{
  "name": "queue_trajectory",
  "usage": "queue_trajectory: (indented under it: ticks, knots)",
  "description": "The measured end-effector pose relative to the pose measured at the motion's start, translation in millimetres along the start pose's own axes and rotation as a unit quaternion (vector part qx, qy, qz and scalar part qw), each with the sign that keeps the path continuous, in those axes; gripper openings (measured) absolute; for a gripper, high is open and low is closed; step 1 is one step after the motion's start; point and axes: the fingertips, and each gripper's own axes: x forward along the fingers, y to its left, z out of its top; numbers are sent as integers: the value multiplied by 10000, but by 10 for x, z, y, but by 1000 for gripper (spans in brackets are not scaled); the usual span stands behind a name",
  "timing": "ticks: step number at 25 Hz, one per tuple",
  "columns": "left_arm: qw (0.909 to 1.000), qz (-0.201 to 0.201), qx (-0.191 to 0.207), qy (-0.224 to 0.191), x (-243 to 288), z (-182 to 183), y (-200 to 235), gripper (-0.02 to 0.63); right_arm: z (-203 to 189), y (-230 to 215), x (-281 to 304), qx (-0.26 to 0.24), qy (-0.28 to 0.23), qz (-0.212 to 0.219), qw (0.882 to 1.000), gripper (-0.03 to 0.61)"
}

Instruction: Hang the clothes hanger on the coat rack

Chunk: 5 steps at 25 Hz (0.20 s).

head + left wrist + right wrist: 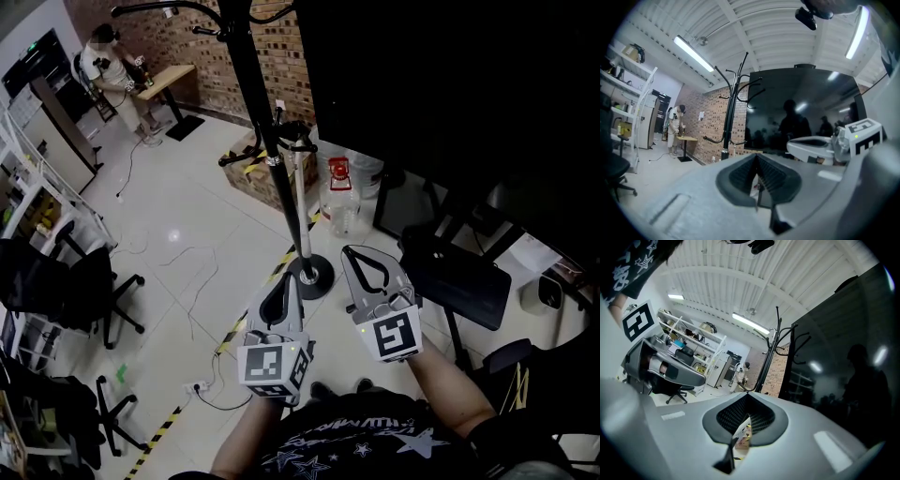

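**Both claws closed and empty before the coat rack**

The left gripper (295, 278) and the right gripper (350, 251) are held side by side and level above a pale tiled floor (178, 216). In the left gripper view the jaws are seen pressed together at their tips, and nothing is caught between them. The same is seen in the right gripper view, where the ribbed pads (733, 414) meet and nothing is gripped.

The coat rack (265, 122) is stood just ahead of both claws. Its round base (310, 276) is set on the floor near the left gripper's tip. The black pole is topped by curved hooks (740, 75), and a second set of dark curved arms (267, 150) is carried at mid-height. Whether any of those dark pieces is the clothes hanger cannot be told.

A large black screen (450, 94) is placed to the right of the rack, beside a brick wall (187, 37). A clear bottle with a red cap (339, 199) is set on the floor beyond the base. A black office chair (89, 281) is seen at the left. A person (101, 58) is stood at a small table (164, 80) in the far corner.
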Motion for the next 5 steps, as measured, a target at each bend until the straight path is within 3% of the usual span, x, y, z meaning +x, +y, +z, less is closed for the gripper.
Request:
queue_trajectory:
  ticks: [5]
  knots:
    - [10000, -51, 9, -4, 31, 1, -138, 5, -41, -83, -95, -15, 31, -14, 10000, 6]
